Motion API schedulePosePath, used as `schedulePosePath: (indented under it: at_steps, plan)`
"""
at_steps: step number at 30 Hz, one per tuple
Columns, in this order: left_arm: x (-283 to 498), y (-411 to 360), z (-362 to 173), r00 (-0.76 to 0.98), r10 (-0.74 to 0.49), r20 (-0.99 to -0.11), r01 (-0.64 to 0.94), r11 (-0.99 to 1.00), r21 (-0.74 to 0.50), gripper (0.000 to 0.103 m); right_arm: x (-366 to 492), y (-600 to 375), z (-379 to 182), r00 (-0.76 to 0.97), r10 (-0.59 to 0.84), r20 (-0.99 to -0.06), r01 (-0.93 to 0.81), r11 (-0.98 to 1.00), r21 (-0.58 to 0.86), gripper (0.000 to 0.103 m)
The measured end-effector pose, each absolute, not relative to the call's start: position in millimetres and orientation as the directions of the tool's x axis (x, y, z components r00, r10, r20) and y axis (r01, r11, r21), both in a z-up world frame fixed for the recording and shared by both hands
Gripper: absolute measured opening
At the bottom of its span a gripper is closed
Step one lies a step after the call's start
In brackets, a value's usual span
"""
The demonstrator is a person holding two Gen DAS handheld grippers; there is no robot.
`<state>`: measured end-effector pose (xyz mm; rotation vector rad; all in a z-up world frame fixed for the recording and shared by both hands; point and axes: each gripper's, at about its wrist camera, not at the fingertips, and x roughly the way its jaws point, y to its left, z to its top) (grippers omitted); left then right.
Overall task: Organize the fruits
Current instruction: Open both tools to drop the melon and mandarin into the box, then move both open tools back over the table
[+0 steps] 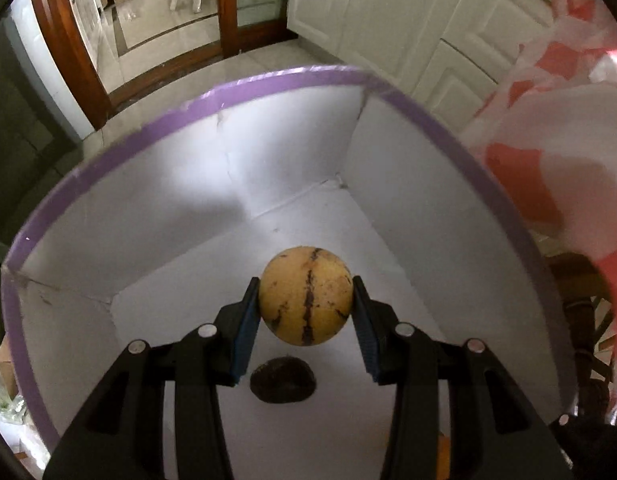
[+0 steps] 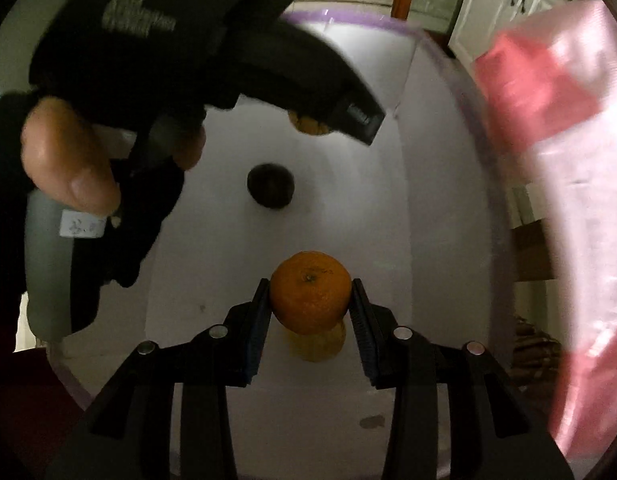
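My left hand-held gripper (image 1: 305, 304) is clamped on a yellow striped fruit (image 1: 305, 296), hanging above the floor of the white box (image 1: 292, 140); my right hand-held gripper (image 2: 310, 300) pinches an orange (image 2: 310, 292) over the same box. Both fruits are round and smooth, so I reckon either could squirt out of the pads, and a drop might send it rolling into the dark fruit (image 1: 283, 380) lying below. The two tools are close, so a bump looks possible. Under the orange sits something yellowish (image 2: 320, 344) that I can't identify. The pink bag (image 2: 556, 128) is blurred.
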<state>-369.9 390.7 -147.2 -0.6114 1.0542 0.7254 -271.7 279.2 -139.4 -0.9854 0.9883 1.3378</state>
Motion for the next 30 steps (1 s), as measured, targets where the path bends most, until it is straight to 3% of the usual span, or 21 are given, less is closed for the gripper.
schedulePosePath:
  at_steps: [6, 8, 9, 12, 14, 16, 17, 19, 21, 24, 30]
  plan:
    - [-373.7, 390.5, -159.3, 0.272, 0.232, -0.934, -0.792, 0.605, -0.081, 0.044, -271.1, 280.6, -136.9, -0.005, 0.297, -0.955, -1.0, 0.002, 0.006, 0.041]
    - [-375.0, 390.9, -159.4, 0.266, 0.234, -0.935, -0.795, 0.601, -0.076, 0.045, -272.7, 280.8, -133.9, 0.002, 0.313, -0.95, -1.0, 0.006, 0.0, 0.047]
    - [-376.3, 391.1, -158.1, 0.266, 0.239, -0.934, -0.799, 0.597, -0.074, 0.046, -272.6, 277.0, -125.4, -0.001, 0.341, -0.94, -1.0, 0.007, 0.004, 0.055]
    - [-381.5, 392.1, -135.1, 0.27, 0.349, -0.897, -0.82, 0.572, -0.023, 0.064, -271.4, 267.0, -100.2, -0.011, 0.418, -0.908, -1.0, 0.017, 0.02, 0.06]
    - [-382.8, 390.3, -108.3, 0.274, 0.479, -0.834, -0.84, 0.541, 0.035, 0.068, -270.2, 256.4, -74.6, -0.021, 0.495, -0.869, -0.999, 0.017, 0.033, 0.063]
    - [-386.2, 382.5, -69.6, 0.318, 0.598, -0.735, -0.851, 0.522, 0.058, 0.085, -266.5, 243.9, -43.9, -0.032, 0.573, -0.819, -0.998, 0.024, 0.056, 0.066]
    - [-386.9, 377.1, -50.6, 0.345, 0.642, -0.685, -0.853, 0.518, 0.056, 0.087, -263.4, 237.0, -30.2, -0.04, 0.608, -0.793, -0.997, 0.029, 0.073, 0.068]
    - [-386.5, 359.6, -9.4, 0.406, 0.717, -0.566, -0.851, 0.523, 0.052, 0.102, -252.5, 218.4, 6.0, -0.033, 0.705, -0.708, -0.993, 0.058, 0.105, 0.08]
    - [-380.3, 340.5, 22.5, 0.465, 0.749, -0.471, -0.835, 0.548, 0.048, 0.101, -243.6, 196.3, 34.6, 0.011, 0.781, -0.624, -0.99, 0.097, 0.105, 0.085]
    - [-354.4, 301.9, 63.2, 0.588, 0.708, -0.391, -0.754, 0.655, 0.051, 0.101, -219.4, 148.7, 81.2, 0.14, 0.859, -0.493, -0.976, 0.203, 0.077, 0.087]
    - [-261.3, 230.5, 89.5, 0.75, 0.442, -0.492, -0.501, 0.865, 0.013, 0.101, -147.9, 54.0, 101.9, 0.412, 0.822, -0.392, -0.862, 0.491, 0.124, 0.087]
